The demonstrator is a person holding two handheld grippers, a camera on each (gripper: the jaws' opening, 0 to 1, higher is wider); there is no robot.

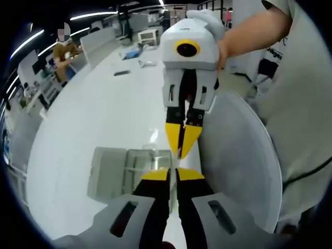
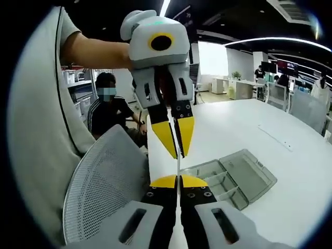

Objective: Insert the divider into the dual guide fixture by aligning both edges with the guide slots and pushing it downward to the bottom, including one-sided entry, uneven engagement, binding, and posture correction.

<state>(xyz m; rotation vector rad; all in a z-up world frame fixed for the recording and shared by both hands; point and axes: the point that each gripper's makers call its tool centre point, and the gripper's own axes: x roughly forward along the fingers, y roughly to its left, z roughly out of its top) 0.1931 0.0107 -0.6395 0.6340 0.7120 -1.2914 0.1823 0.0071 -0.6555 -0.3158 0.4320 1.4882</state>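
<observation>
Wide bare counter [image 1: 98,114] lies open beyond the grey tray [image 1: 111,174]; a mesh chair back [image 2: 106,181] crowds the near edge beside both claws

Glossy white table [image 1: 98,111], translucent plastic fixture [image 2: 236,179], mesh chair [image 2: 106,181].

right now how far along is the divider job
Early stage. Done: both grippers, left and right, look shut on the thin clear divider, held edge-on between them above the table. In hand: carrying it toward the open compartment box. Left: line both edges up with the slots and push it down.
</observation>
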